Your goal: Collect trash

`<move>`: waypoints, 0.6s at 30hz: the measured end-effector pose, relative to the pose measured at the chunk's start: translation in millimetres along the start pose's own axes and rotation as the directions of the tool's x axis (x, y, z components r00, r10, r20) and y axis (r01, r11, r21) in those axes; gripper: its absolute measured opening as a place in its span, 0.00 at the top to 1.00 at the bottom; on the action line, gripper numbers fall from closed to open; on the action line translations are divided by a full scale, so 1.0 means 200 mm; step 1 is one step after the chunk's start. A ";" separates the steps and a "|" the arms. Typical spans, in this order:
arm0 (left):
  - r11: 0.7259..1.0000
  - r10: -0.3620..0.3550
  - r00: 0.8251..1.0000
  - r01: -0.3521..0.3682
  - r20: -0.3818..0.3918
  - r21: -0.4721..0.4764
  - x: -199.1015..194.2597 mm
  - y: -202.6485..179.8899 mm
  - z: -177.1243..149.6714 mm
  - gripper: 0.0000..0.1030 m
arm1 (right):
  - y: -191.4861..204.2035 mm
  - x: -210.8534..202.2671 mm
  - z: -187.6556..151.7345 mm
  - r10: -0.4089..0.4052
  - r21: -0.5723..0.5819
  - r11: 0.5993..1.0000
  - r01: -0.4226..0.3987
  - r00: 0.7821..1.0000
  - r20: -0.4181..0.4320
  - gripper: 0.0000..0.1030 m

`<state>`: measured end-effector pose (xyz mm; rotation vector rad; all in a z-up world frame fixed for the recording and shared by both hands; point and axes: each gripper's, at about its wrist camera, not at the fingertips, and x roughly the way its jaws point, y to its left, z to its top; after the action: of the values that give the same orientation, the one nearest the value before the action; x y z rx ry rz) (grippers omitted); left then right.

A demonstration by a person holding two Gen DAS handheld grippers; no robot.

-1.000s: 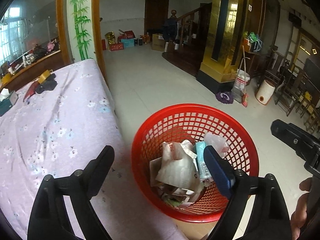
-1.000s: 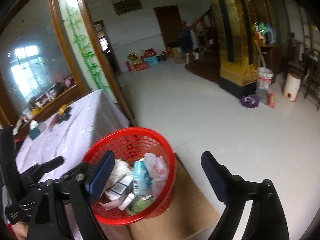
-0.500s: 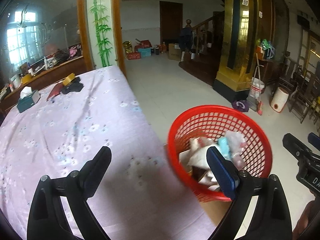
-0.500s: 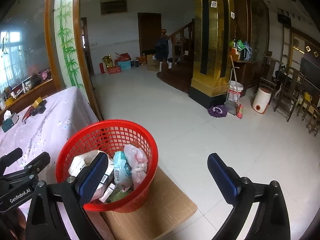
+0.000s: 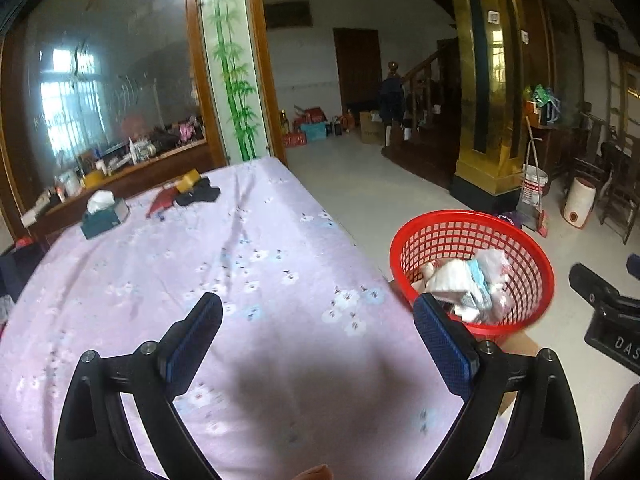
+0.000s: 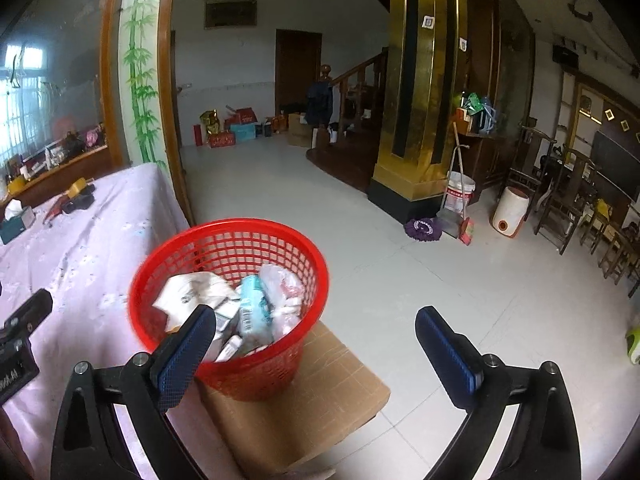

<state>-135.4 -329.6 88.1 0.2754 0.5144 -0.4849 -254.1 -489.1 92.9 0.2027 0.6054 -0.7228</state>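
A red mesh basket (image 5: pixel 516 236) holding crumpled paper and wrappers (image 5: pixel 468 284) stands on a cardboard box (image 6: pixel 320 392) beside the table; it also shows in the right wrist view (image 6: pixel 240 232). My left gripper (image 5: pixel 320 340) is open and empty above the lilac flowered tablecloth (image 5: pixel 200 264), left of the basket. My right gripper (image 6: pixel 316 344) is open and empty, above the basket's right side and the box. The right gripper's body shows at the edge of the left wrist view (image 5: pixel 608 320).
At the table's far end lie a teal tissue box (image 5: pixel 105 216), a red item (image 5: pixel 162 202), a black cloth and a yellow block (image 5: pixel 190 180). Beyond are white tiled floor (image 6: pixel 400 264), a gold pillar (image 6: pixel 416 100), a bucket with broom (image 6: pixel 460 196) and wooden chairs (image 6: pixel 568 200).
My left gripper has swung left, from over the basket to over the tablecloth. My right gripper has shifted right and levelled; the basket now sits lower left in its view. Both stay open.
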 end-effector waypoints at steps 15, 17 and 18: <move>0.995 0.104 0.994 -0.104 0.041 -0.003 -0.41 0.19 -0.33 0.03 | 0.17 -0.42 -0.28 0.040 -0.010 0.999 -0.039 0.995 0.091 0.00; 0.992 0.123 0.991 -0.123 0.045 -0.006 -0.43 0.21 -0.37 0.03 | 0.19 -0.44 -0.29 0.048 -0.010 0.999 -0.047 0.994 0.100 0.00; 0.991 0.132 0.990 -0.132 0.047 -0.011 -0.44 0.22 -0.38 0.03 | 0.20 -0.44 -0.30 0.051 -0.012 0.999 -0.050 0.994 0.102 0.00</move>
<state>-211.3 -232.0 77.2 0.2875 0.4484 -0.3598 -304.8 -388.4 94.4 0.1709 0.5043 -0.6776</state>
